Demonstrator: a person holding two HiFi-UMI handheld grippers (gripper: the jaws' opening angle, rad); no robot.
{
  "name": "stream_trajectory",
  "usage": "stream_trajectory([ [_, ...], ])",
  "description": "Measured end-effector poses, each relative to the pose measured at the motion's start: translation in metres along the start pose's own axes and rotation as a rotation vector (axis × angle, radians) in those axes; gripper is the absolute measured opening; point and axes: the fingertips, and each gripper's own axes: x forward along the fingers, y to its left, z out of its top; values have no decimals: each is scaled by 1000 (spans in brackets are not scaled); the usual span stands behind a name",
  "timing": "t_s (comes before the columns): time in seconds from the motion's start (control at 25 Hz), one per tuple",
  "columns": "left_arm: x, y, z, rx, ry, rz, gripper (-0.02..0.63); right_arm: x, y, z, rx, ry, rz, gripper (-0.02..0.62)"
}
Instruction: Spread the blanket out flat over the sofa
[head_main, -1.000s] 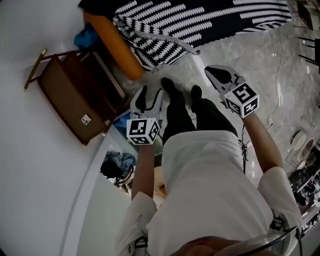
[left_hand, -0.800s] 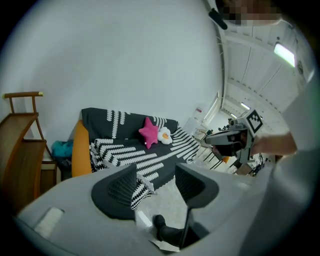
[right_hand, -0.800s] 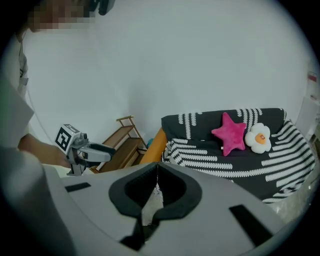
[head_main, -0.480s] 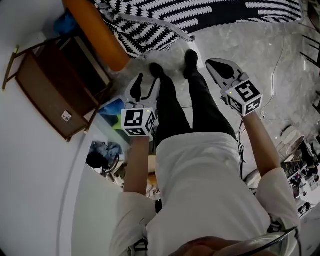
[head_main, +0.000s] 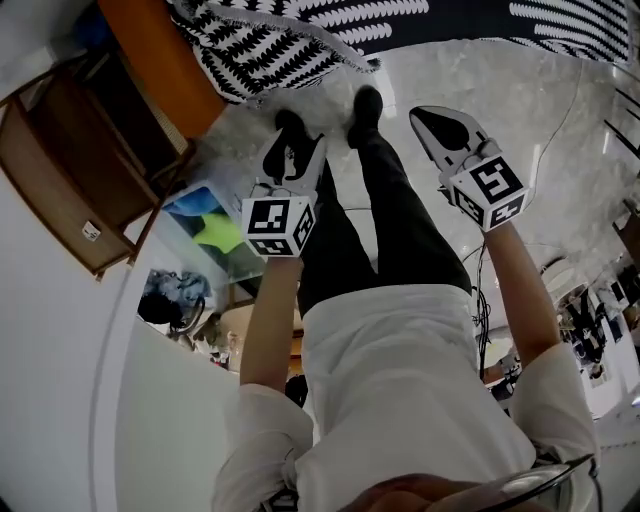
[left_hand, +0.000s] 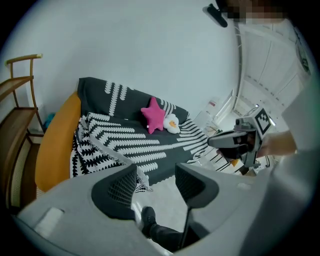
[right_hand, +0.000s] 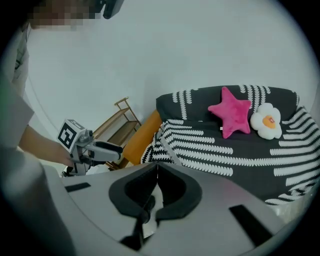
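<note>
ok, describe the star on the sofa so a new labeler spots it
Find the sofa, draped in a black-and-white blanket. Two small plush toys lean on its backrest. The star is the left one in the right gripper view: bright pink and five-pointed, while the flower plush beside it is white with an orange centre.

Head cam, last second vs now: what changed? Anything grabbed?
The person stepped toward the sofa: the right foot now leads, near the blanket edge; sofa and wooden shelf slid up-left in the head view. Nothing taken hold of. Unchanged: left gripper open, right gripper shut, both empty.
</note>
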Motion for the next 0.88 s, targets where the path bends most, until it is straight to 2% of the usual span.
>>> stream_trajectory([
  [0.28,74,-5,-38,-12,57,19,232,23,-40,-35,27,22,21,6],
  [0.6,150,2,-49,-32,77,38,232,55,-87,-60,33,41,33,6],
  [0.88,216,28,-73,-67,119,96,232,84,-109,-77,44,55,62,6],
])
